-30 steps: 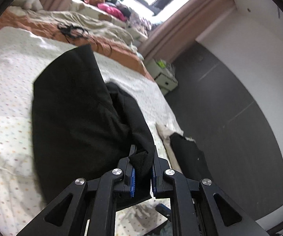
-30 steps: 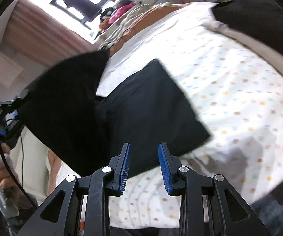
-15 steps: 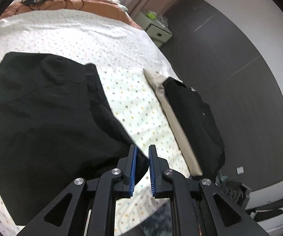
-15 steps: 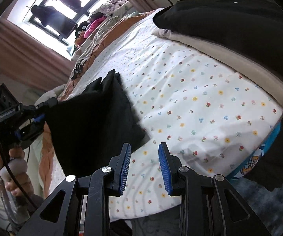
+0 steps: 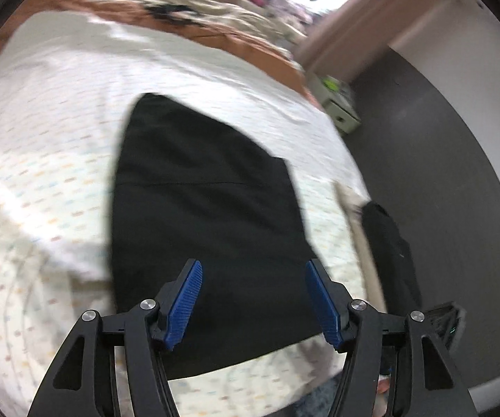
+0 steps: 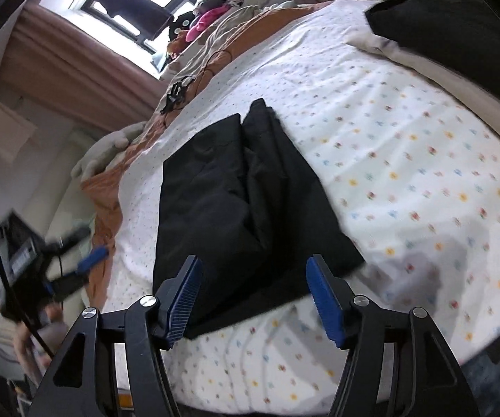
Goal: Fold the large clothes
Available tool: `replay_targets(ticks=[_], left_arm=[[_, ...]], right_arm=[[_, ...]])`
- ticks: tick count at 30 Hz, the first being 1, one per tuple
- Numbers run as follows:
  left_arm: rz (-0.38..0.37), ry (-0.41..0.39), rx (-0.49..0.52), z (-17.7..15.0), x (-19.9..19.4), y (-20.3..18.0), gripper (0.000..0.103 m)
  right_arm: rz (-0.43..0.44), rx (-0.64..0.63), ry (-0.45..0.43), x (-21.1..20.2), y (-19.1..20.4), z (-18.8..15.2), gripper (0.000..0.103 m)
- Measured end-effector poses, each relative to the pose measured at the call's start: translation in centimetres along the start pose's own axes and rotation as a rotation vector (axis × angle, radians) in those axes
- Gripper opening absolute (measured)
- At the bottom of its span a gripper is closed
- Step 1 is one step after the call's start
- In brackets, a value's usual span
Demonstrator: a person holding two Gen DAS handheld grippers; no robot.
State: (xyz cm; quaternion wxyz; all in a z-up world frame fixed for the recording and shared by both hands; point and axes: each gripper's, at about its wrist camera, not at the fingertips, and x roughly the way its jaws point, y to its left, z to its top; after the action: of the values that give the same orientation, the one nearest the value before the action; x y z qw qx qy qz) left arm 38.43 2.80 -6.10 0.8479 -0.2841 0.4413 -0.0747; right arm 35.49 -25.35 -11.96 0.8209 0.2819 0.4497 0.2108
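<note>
Black garment [image 5: 208, 215]: flat on the dotted sheet [image 5: 41, 180] near the front edge of the bed, folded into a rough rectangle, 1 overlapping panel and a lengthwise crease visible in the right wrist view [image 6: 250, 194]. Left gripper [image 5: 253, 299]: jaws wide, nothing between the pads, above the garment's near edge; jaws just been opening. Right gripper [image 6: 253, 295]: jaws wide, empty, over the near corner of the same garment; jaws likewise just been opening. Second stack, dark cloth on pale cloth [image 5: 385, 243]: at the bed's right edge, well apart from the garment. Orange blanket [image 5: 215, 38] and loose laundry: far side of the bed. Risks, judged: near edge close to the mattress edge, so a careless drag likely to pull the fold off the bed; overlapping panel not pressed flat, so a pinch through only the top layer likely to open the fold or skew it; motion blur in the left view, so a hurried regrasp likely to miss the corner. Changes from 1 second ago: garment then lifted and draped from the closed left jaws, now released and lying flat; left gripper lower and nearer the sheet; right gripper then narrow and empty, now wide; black cloth then hanging across the right view, now settled on the sheet.
</note>
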Motion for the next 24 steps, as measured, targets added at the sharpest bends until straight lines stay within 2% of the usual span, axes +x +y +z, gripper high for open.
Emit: replay_targets(ticks=[3, 7, 8, 10, 12, 13, 18, 24], left_arm=[[0.038, -0.011, -0.059, -1.0, -0.9, 3.3, 0.063], [0.077, -0.017, -0.137, -2.4, -1.2, 6.9, 0.063], [0.082, -0.017, -0.157, -2.9, -1.2, 7.7, 0.063], [0.089, -0.01, -0.185, -3.8, -1.1, 9.0, 0.063], [0.097, 0.005, -0.201, -4.3, -0.6, 9.9, 0.063], [0.1, 0.016, -0.206, -4.6, 0.0, 10.0, 0.063], [0.105, 0.077, -0.196, -5.9, 2.5, 10.0, 0.063], [0.096, 0.105, -0.137, -6.0, 4.4, 8.0, 0.063]], right_arm=[[-0.023, -0.007, 0.001, 1.2, 0.6, 1.0, 0.063], [-0.099, -0.033, -0.008, 2.4, 1.0, 2.0, 0.061], [-0.105, -0.04, -0.003, 2.6, 1.2, 2.1, 0.056], [-0.099, -0.054, 0.014, 3.2, 1.3, 2.2, 0.019], [-0.089, -0.061, 0.029, 3.5, 1.3, 2.1, 0.014], [-0.086, -0.073, 0.013, 3.3, 1.3, 2.0, 0.008], [-0.067, -0.097, -0.042, 1.8, 1.0, 1.9, 0.003], [-0.095, -0.028, -0.059, 1.2, -2.8, 1.5, 0.001]])
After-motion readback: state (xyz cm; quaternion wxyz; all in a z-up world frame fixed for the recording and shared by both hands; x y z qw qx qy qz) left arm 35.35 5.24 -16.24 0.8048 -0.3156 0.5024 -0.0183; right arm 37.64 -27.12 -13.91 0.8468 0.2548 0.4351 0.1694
